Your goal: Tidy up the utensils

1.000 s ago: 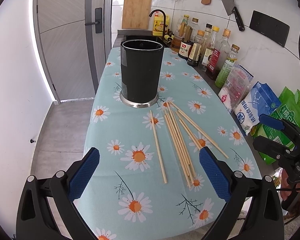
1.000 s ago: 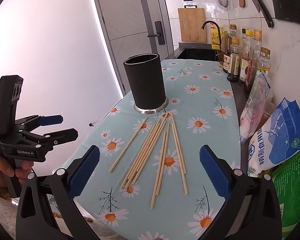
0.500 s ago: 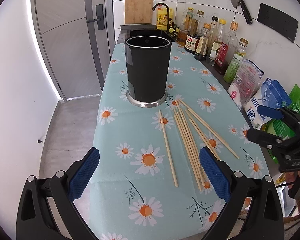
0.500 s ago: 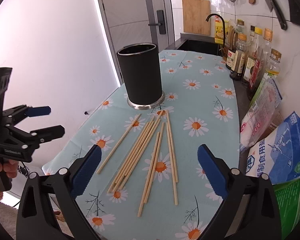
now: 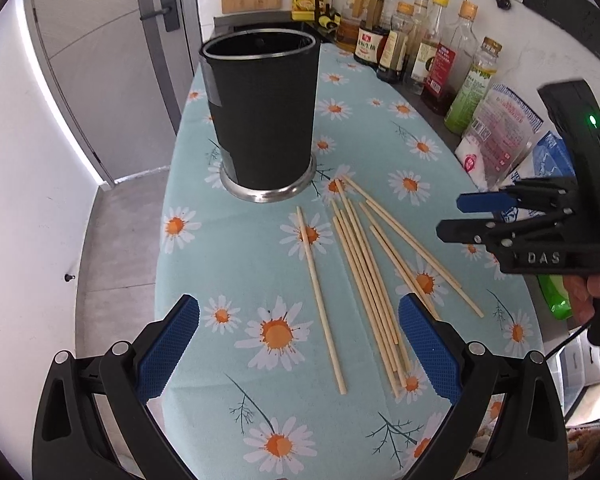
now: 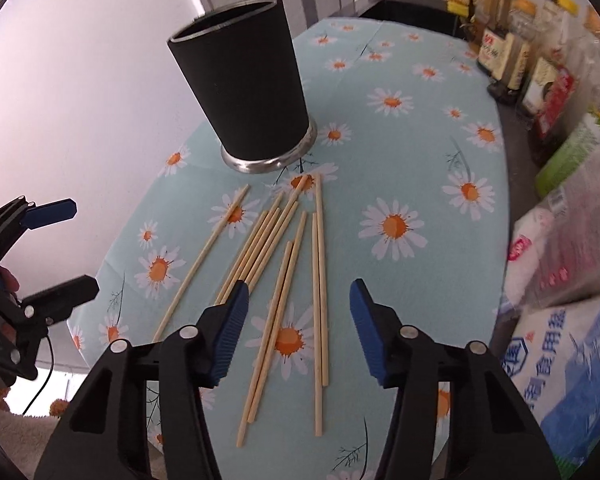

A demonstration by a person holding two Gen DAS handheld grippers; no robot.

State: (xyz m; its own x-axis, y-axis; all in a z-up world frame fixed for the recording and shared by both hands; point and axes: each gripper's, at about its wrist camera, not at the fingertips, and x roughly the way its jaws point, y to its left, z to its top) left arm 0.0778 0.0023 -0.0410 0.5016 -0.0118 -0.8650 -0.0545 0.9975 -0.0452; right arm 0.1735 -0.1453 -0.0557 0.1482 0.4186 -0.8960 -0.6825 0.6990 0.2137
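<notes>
The left claw (image 5: pixel 298 344) tilts steeply downward with its blue pads spread wide apart, nothing between them. The right claw (image 6: pixel 296 328) also points steeply down; its jaws have just been closing and stand about half apart, gripping nothing. Fingers (image 5: pixel 598 294) of the person's right hand wrap the right claw's handle.

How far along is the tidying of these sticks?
Nothing is put away yet: the black holder looks empty and the chopsticks lie loose on the daisy cloth. The right claw, jaws just narrowing, hovers over them, gripping none. All are left.
</notes>
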